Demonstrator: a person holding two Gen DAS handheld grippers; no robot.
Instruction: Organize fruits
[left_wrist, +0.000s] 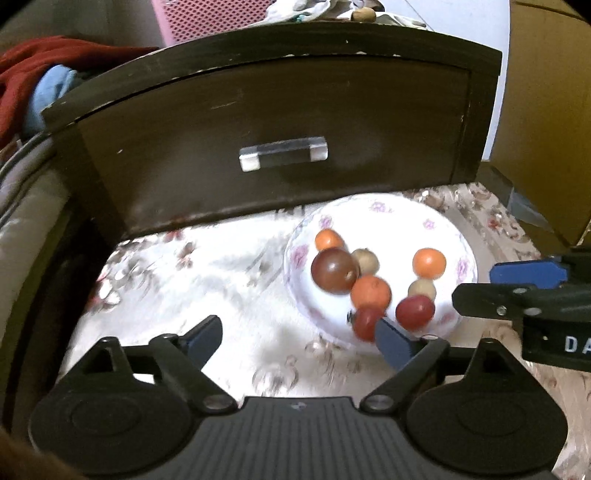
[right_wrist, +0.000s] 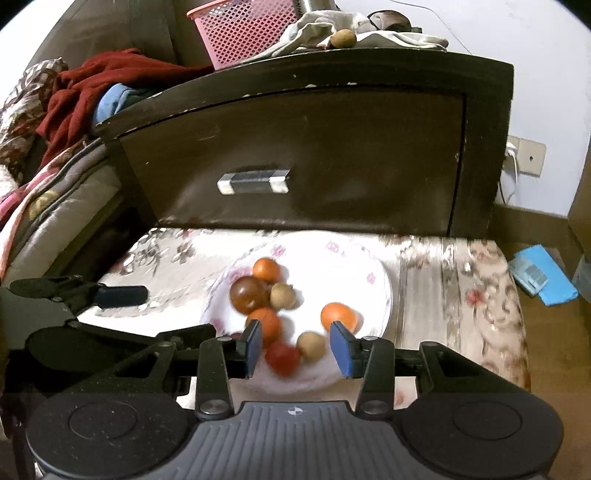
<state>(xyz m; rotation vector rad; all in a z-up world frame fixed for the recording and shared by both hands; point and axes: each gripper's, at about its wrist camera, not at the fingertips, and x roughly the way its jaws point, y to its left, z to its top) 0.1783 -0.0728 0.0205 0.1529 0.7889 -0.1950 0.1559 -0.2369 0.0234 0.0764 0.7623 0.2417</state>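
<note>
A white floral plate (left_wrist: 402, 218) (right_wrist: 369, 266) sits on a floral cloth and holds several small fruits: a dark brown-red one (left_wrist: 334, 270) (right_wrist: 249, 294), orange ones (left_wrist: 428, 263) (right_wrist: 338, 315), tan ones (left_wrist: 421, 288) (right_wrist: 282, 295) and red ones (left_wrist: 414, 312) (right_wrist: 282, 357). My left gripper (left_wrist: 297, 338) is open, over the cloth at the plate's near left edge. My right gripper (right_wrist: 297, 345) is open, above the plate's near side, with a red and a tan fruit (right_wrist: 311, 345) between its fingers, untouched. It also shows in the left wrist view (left_wrist: 517, 288).
A dark wooden nightstand (left_wrist: 280, 122) (right_wrist: 314, 147) with a drawer handle (left_wrist: 282, 153) stands right behind the plate. A pink basket (right_wrist: 243, 33) and cloths lie on top. A bed with red fabric (right_wrist: 85, 96) is at left. A blue object (right_wrist: 541, 275) lies on the floor at right.
</note>
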